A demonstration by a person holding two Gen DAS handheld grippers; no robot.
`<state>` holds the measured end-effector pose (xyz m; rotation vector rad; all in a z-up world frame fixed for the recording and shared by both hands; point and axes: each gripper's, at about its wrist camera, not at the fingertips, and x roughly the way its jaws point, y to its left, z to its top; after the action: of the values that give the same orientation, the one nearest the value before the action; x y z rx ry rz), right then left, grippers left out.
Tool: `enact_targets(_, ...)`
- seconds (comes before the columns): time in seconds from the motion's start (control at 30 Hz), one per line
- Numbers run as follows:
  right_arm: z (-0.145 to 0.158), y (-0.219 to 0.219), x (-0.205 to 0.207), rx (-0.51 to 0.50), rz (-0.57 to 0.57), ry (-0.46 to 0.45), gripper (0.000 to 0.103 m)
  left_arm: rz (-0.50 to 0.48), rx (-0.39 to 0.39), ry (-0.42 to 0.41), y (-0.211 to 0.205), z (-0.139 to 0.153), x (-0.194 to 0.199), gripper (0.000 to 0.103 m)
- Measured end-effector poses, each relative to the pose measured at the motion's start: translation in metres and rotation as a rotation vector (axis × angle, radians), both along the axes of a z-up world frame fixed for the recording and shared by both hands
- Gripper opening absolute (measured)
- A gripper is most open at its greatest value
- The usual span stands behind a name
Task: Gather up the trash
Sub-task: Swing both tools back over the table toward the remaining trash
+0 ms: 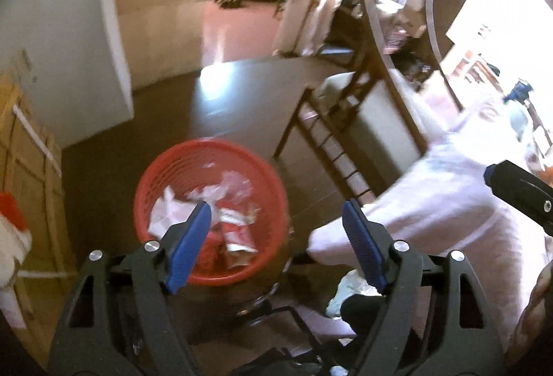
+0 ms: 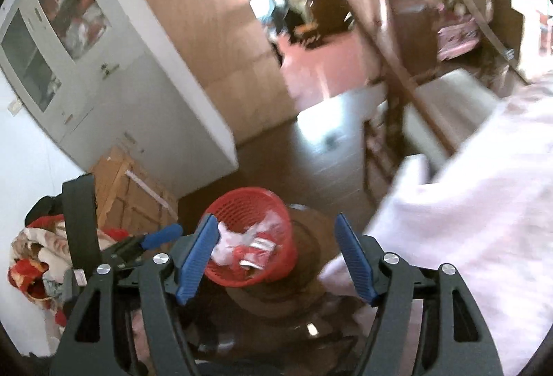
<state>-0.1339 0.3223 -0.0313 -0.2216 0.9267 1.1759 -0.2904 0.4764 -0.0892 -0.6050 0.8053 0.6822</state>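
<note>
A red mesh basket (image 1: 147, 189) stands below me on a round brown stool (image 2: 311, 275), and its rim (image 2: 224, 203) also shows in the right wrist view. Inside lie crumpled white paper (image 1: 162, 220) and a red and white wrapper (image 1: 238, 234), seen again as mixed trash (image 2: 257, 243). My left gripper (image 1: 276, 206) hangs open above the basket's right side with nothing between its blue pads. My right gripper (image 2: 274, 218) is also open and empty, above the basket. One blue finger of the left gripper (image 2: 162, 235) shows at the left.
A white cabinet (image 2: 114, 92) and a cardboard box (image 2: 128, 189) stand to the left. At the right are a wooden chair (image 1: 331, 134) and pale cloth (image 1: 449, 189). A heap of red patterned fabric (image 2: 31, 258) lies far left. Dark floor (image 1: 166, 113) stretches beyond the basket.
</note>
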Motion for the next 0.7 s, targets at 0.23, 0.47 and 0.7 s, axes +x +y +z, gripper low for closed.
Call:
enact_targets(0.23,0.036,-0.116,0.044,0.017,-0.212,-0.105,0.072,-0.188,0.107,-0.06,-0.073,0.05,0.058,0.081)
enact_targets(0.47,0.049,-0.24,0.1,0.011,-0.467,-0.14,0.072,-0.412,0.157,-0.113,-0.161,0.079,0.134,0.083)
enact_targets(0.7,0.05,-0.373,0.15,0.004,-0.74,-0.162,0.072,-0.636,0.183,-0.147,-0.259,0.095,0.216,0.084)
